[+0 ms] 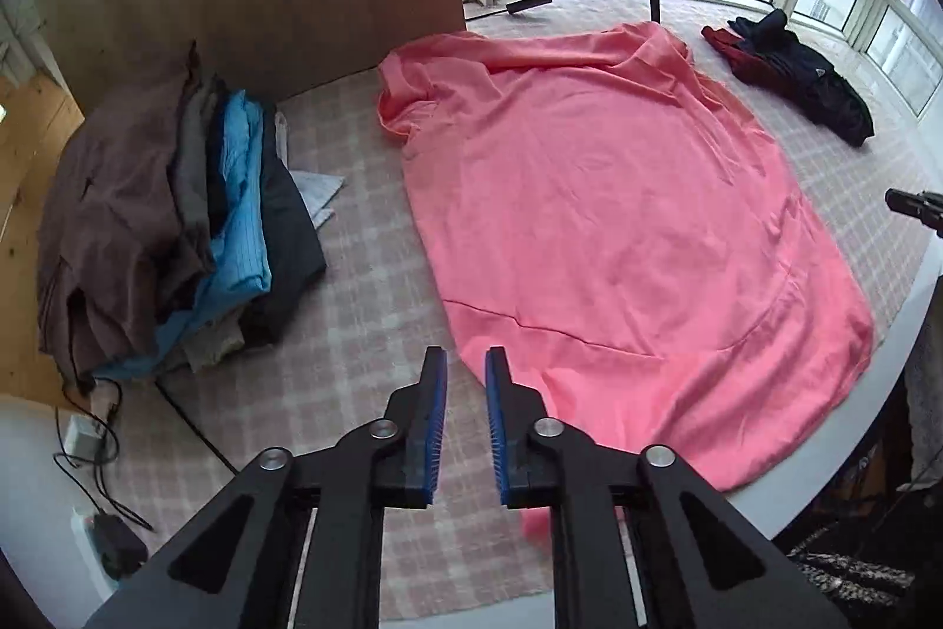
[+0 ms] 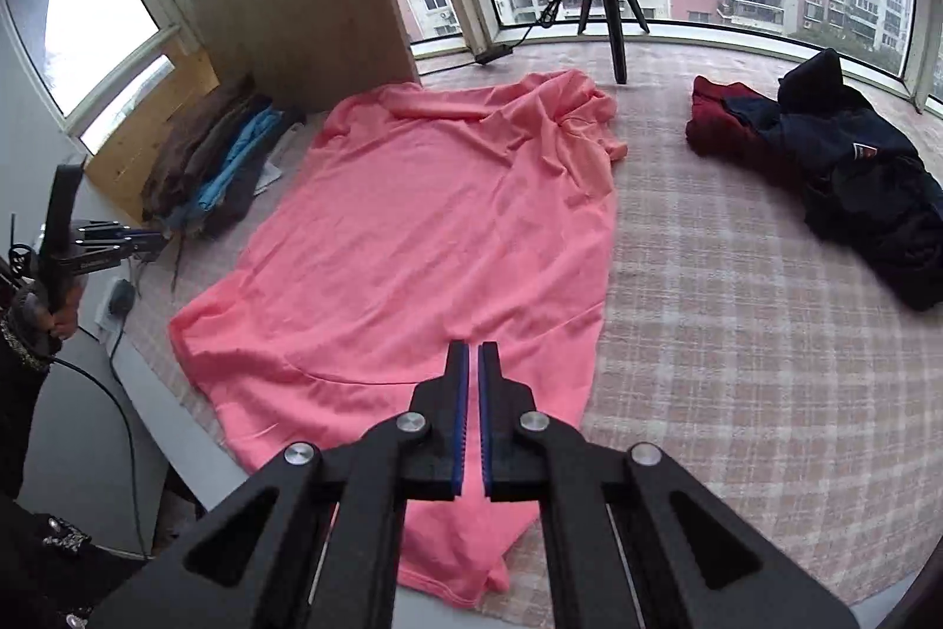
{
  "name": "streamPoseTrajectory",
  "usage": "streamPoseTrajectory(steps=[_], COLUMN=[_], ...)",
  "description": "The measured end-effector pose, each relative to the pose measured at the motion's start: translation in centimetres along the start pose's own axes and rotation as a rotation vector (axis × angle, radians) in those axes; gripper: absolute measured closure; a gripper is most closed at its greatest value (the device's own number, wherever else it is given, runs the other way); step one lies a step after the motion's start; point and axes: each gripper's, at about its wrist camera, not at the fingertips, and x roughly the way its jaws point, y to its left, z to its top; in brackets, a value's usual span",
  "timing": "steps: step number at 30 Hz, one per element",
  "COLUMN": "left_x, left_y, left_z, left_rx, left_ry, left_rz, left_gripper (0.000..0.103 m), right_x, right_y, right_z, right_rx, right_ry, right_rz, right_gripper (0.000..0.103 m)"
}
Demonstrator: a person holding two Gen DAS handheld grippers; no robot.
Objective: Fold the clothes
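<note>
Left gripper (image 1: 465,364) jaws narrow, gapped, empty, above pink shirt (image 1: 619,228) hem. Right gripper (image 2: 473,355) jaws nearly closed, empty, over shirt. Spread flat on checked cloth (image 2: 737,334).

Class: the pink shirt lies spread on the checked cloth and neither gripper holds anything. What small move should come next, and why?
Probably open the right gripper and lower it to the pink shirt at its bunched far sleeve: that corner is crumpled, the rest lies flat, and the right gripper is shut, empty.
</note>
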Motion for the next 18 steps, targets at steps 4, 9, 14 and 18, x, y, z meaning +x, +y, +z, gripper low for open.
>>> streamPoseTrajectory(steps=[4, 9, 14, 18], left_x=[0.8, 0.6, 3.4, 5.6], left_y=[1.5, -0.1, -3.3, -3.2], left_z=[-1.9, -9.2, -10.9, -10.4], left_rx=[0.023, -0.01, -0.029, -0.077], left_ry=[0.074, 0.144, 0.165, 0.232], left_rz=[-0.033, -0.167, -0.226, -0.243], left_gripper=[0.074, 0.054, 0.049, 0.098], right_x=[1.3, 0.5, 0.6, 0.5], right_y=[-0.6, -1.5, -1.9, -1.8], right_z=[-2.7, -9.0, -11.7, -12.0], right_rx=[-0.037, 0.064, 0.14, 0.118], right_ry=[0.124, 0.18, 0.191, 0.199], right_rz=[-0.015, 0.018, 0.021, -0.019], right_gripper=[0.092, 0.058, 0.057, 0.057])
